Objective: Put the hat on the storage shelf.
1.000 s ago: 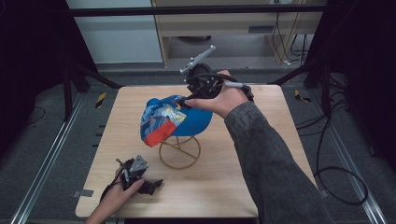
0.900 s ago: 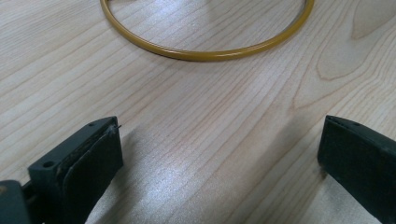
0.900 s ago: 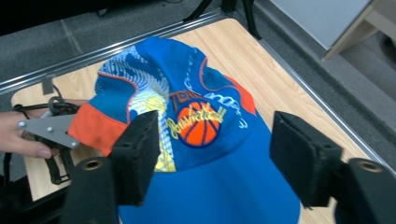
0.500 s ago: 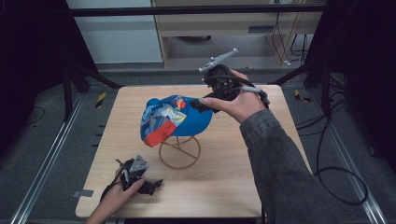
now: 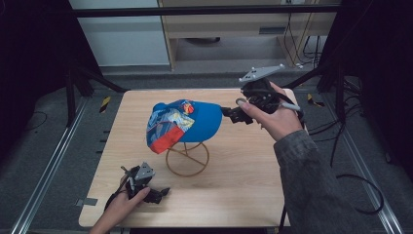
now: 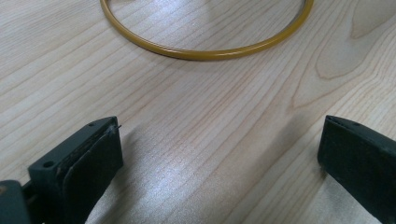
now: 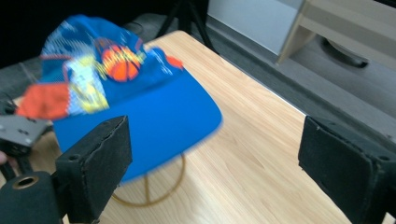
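Note:
A blue cap (image 5: pixel 187 122) with an orange, yellow and red printed crown sits on a gold wire stand (image 5: pixel 187 158) in the middle of the wooden table (image 5: pixel 243 180). My right gripper (image 5: pixel 233 116) hovers just right of the brim, apart from it and pointing at it. Its jaws have just been opening, then easing in slightly, with nothing between them. In the right gripper view the cap (image 7: pixel 135 98) lies ahead of the open right gripper (image 7: pixel 215 140). My left gripper (image 5: pixel 160 193) rests open on the table at the front left. The left gripper (image 6: pixel 224 140) faces the stand's base ring (image 6: pixel 205 53).
Dark frame posts (image 5: pixel 73 83) stand at the table's far corners, and a cabinet (image 5: pixel 243 29) runs along the back. Cables (image 5: pixel 360 195) hang off the right side. Bare wood (image 5: pixel 253 161) lies right of the stand.
The right gripper was at the cap's brim; it has opened and drawn back to the right and slightly down. The cap stays on its stand. The left hand has not moved.

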`<move>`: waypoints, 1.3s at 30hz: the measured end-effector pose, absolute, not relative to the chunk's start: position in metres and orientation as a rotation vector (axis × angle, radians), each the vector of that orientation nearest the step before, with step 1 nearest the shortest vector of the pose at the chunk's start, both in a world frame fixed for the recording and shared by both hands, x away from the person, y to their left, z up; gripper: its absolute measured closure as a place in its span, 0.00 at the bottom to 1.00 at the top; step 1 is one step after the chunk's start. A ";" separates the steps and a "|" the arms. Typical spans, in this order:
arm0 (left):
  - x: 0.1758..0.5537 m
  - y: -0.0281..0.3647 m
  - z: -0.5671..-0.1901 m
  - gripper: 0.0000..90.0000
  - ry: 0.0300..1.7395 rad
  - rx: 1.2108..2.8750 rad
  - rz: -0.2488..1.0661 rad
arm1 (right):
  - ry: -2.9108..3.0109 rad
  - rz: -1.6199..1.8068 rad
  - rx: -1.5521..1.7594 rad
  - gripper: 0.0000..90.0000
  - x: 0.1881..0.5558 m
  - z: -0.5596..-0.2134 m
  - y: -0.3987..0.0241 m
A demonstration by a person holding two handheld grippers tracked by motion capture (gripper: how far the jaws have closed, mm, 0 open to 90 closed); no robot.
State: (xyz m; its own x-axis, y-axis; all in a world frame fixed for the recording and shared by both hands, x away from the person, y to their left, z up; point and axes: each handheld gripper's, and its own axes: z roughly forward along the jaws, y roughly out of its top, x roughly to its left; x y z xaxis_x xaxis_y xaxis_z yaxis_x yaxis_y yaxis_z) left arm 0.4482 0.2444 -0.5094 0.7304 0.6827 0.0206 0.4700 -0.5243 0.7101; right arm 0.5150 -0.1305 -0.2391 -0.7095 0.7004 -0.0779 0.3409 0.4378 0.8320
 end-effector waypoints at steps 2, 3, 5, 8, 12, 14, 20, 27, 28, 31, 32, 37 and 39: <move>0.448 0.244 -0.510 0.00 0.866 2.220 0.389 | 2.265 1.184 0.889 0.12 0.512 -0.241 -0.138; 0.448 0.244 -0.510 0.00 0.866 2.220 0.389 | 2.262 1.187 0.894 0.12 0.510 -0.242 -0.142; 0.448 0.244 -0.510 0.00 0.865 2.220 0.389 | 2.255 1.185 0.897 0.12 0.508 -0.246 -0.149; 0.448 0.244 -0.510 0.00 0.865 2.220 0.389 | 2.227 1.187 0.905 0.13 0.505 -0.250 -0.158; 0.448 0.244 -0.510 0.00 0.865 2.220 0.390 | 2.226 1.167 0.910 0.13 0.501 -0.260 -0.167; 0.448 0.244 -0.510 0.00 0.865 2.221 0.390 | 2.223 1.158 0.913 0.13 0.498 -0.266 -0.171; 0.448 0.244 -0.510 0.00 0.869 2.218 0.386 | 2.218 1.153 0.927 0.14 0.493 -0.285 -0.180; 0.448 0.244 -0.510 0.00 0.865 2.224 0.386 | 2.216 1.139 0.978 0.14 0.486 -0.327 -0.188; 0.448 0.244 -0.510 0.00 0.865 2.224 0.386 | 2.214 1.137 0.994 0.14 0.485 -0.334 -0.188; 0.448 0.244 -0.510 0.00 0.865 2.224 0.386 | 2.227 1.135 1.021 0.14 0.481 -0.354 -0.191; 0.448 0.244 -0.510 0.00 0.865 2.224 0.386 | 2.231 1.133 1.033 0.14 0.480 -0.361 -0.192; 0.448 0.244 -0.510 0.00 0.865 2.224 0.386 | 2.263 1.109 1.099 0.14 0.475 -0.403 -0.195; 0.448 0.244 -0.510 0.00 0.865 2.224 0.387 | 2.275 1.090 1.129 0.14 0.472 -0.421 -0.195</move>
